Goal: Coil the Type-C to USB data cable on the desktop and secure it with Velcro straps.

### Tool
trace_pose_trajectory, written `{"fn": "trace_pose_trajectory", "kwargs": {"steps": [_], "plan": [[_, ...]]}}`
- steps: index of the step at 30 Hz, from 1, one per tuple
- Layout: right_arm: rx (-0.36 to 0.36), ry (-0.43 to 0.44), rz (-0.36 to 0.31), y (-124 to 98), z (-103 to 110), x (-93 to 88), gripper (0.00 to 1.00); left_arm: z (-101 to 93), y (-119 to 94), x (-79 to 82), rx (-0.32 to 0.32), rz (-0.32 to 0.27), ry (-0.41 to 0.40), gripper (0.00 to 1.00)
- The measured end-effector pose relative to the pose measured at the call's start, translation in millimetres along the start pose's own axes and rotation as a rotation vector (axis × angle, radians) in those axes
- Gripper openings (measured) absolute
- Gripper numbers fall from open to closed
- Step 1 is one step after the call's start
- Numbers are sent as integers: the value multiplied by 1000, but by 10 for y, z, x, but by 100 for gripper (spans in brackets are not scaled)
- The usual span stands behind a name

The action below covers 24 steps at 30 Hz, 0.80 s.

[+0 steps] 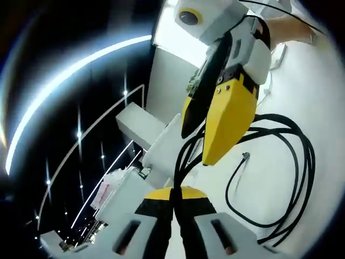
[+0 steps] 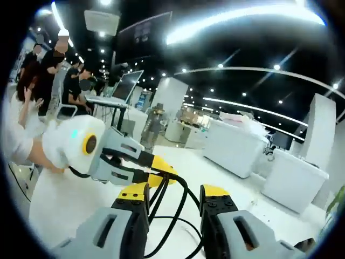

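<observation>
Now one black cable (image 1: 291, 178) looped on my white desktop (image 1: 323, 97), left gripper (image 1: 173, 202) clenched on its strands, right gripper (image 2: 173, 197) released around them, right view adding four bystanders (image 2: 54, 70).

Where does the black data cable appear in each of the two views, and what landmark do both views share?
Left gripper view: the black data cable loops over the white desktop at right, strands running into the left gripper.
Right gripper view: the cable runs at lower centre, between the right gripper's jaws, from the left gripper.
Shared landmark: the yellow-tipped left gripper pinching the cable.
</observation>
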State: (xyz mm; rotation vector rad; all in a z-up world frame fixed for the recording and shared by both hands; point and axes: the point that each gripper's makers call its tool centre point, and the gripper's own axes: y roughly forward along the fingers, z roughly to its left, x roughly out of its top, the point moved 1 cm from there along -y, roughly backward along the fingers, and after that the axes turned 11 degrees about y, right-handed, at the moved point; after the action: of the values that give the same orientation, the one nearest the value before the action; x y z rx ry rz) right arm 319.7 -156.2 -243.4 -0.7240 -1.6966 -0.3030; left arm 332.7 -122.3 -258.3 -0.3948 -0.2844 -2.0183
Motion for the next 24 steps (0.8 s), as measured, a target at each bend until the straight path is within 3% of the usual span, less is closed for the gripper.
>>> {"fn": "trace_pose_trajectory", "kwargs": {"steps": [5, 9, 17, 24], "plan": [[-43, -119, 88, 81, -60, -91, 28, -2, -33, 21, 2, 32, 80, 4], [-59, -146, 106, 120, -76, -131, 24, 3, -55, 71, -3, 36, 105, 4], [-131, -275, 109, 207, -148, -165, 13, 21, -94, 126, -16, 19, 72, 4], [-146, -398, 107, 225, -143, -155, 5, 24, -106, 109, -22, 11, 48, 4]]}}
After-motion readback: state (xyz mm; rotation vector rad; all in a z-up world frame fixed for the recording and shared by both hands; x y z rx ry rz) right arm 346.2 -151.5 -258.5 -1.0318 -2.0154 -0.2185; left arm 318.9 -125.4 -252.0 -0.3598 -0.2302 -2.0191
